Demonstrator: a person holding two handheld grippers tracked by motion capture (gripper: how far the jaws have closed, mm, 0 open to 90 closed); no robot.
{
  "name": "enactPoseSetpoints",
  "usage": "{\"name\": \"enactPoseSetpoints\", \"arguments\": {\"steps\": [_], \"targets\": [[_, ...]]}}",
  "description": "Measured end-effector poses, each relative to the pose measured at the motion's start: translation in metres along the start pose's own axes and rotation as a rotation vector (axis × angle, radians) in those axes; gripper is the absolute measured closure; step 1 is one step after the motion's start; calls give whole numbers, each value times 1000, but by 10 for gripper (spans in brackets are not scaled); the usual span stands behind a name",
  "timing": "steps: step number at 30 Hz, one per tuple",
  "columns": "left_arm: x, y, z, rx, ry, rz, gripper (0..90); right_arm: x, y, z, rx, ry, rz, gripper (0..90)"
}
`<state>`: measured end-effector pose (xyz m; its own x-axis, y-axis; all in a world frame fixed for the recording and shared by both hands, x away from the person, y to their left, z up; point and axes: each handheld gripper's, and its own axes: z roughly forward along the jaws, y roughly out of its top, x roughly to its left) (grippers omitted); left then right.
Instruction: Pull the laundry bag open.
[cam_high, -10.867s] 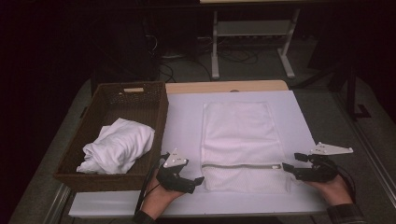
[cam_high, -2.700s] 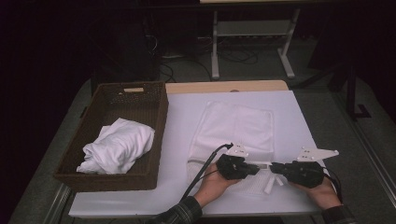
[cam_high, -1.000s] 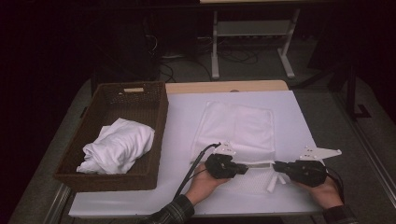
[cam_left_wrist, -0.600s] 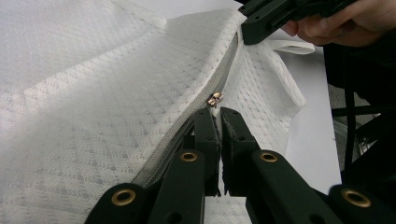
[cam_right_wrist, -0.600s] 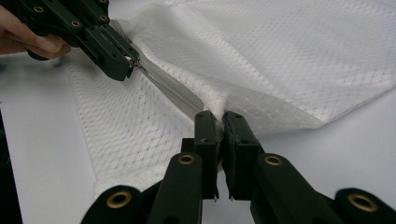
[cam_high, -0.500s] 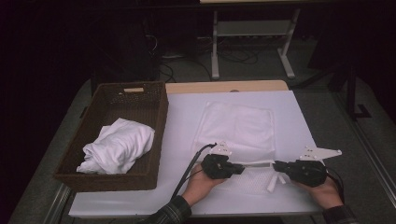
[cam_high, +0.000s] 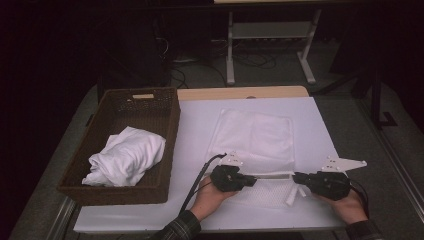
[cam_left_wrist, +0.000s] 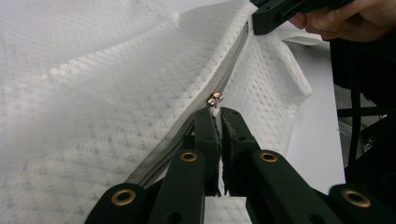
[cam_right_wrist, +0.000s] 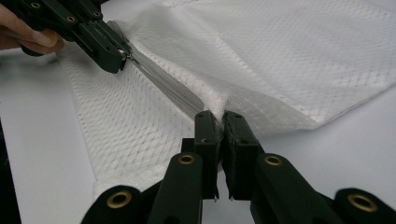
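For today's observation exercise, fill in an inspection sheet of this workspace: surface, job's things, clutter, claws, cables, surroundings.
Surface: white table top, mostly bare.
Job's things: white mesh laundry bag lying flat, zipper near its front edge.
Clutter: brown wicker basket at left, holding a bundled white cloth.
Claws: left claw shut on the zipper pull; right claw shut on the bag's edge at the zipper end.
Cables: black cable trails from the left claw.
Surroundings: dark room, metal stand behind.

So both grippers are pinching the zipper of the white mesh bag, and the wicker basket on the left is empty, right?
Not quite. Both grippers, left and right, do pinch the mesh bag at its zipper, but the basket is not empty: the high view shows a bundled white cloth inside.
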<state>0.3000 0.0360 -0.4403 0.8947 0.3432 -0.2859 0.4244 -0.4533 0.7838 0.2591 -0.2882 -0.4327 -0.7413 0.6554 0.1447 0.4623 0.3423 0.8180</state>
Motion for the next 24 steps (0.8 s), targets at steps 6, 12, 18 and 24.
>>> {"name": "enactPoseSetpoints", "arguments": {"steps": [6,12,18,24], "targets": [[2,-4,-4,7,13,-8,862,0,0,1,7,-5,-1,844],[3,-6,-6,10,11,-13,862,0,0,2,12,-9,-5,843],[7,-9,-10,12,30,-22,862,-3,-2,1,13,-23,-3,843],[11,-12,-16,15,33,-32,862,-3,-2,1,13,-20,-1,843]]}}
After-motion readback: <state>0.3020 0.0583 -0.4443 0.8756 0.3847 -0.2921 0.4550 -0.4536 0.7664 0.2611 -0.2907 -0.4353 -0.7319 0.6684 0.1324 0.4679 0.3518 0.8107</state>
